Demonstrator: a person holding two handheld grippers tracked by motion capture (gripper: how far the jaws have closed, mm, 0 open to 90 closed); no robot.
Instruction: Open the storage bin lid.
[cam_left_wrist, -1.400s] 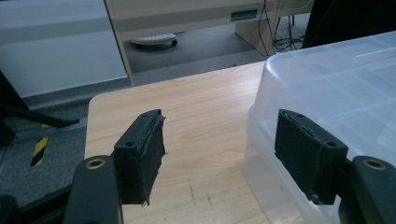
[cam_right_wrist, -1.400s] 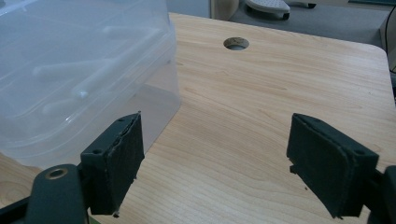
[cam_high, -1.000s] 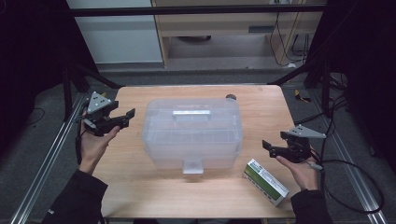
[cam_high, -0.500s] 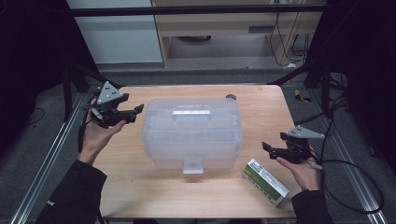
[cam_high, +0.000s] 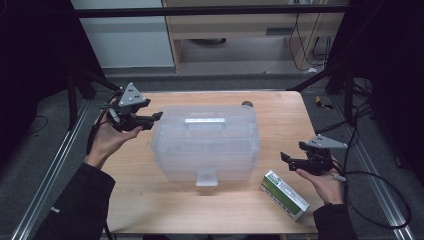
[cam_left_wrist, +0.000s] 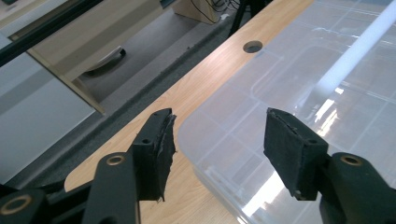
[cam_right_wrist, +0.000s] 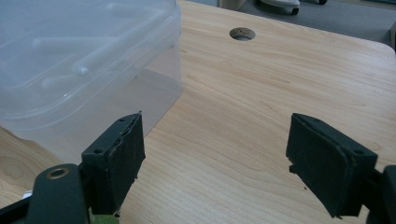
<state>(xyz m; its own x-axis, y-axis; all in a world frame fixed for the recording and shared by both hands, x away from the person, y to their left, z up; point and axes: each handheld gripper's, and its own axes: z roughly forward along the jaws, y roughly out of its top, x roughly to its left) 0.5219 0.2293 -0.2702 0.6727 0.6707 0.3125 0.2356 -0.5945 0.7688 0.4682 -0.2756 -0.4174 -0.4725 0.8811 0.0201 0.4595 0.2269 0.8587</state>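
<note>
A clear plastic storage box (cam_high: 205, 145) with a lid and a handle stands in the middle of the wooden table (cam_high: 280, 115). My left gripper (cam_high: 157, 119) hovers at the box's far left corner. Its jaws stand open and have just been closing a little, with nothing gripped. In the left gripper view the box lid (cam_left_wrist: 327, 70) lies beyond the left gripper (cam_left_wrist: 217, 135). My right gripper (cam_high: 284, 159) stands open right of the box, above bare table. The right gripper view shows the right gripper (cam_right_wrist: 215, 149) wide apart, with the box (cam_right_wrist: 84, 60) to its left.
A green and white carton (cam_high: 284, 195) lies flat near the table's front right, just under my right hand. A round cable hole (cam_high: 246, 104) sits behind the box. Metal frame rails run along both table sides, and a wooden cabinet stands beyond the far edge.
My left hand has risen and moved right toward the box's far left corner. The right hand, the box and the carton have stayed put.
</note>
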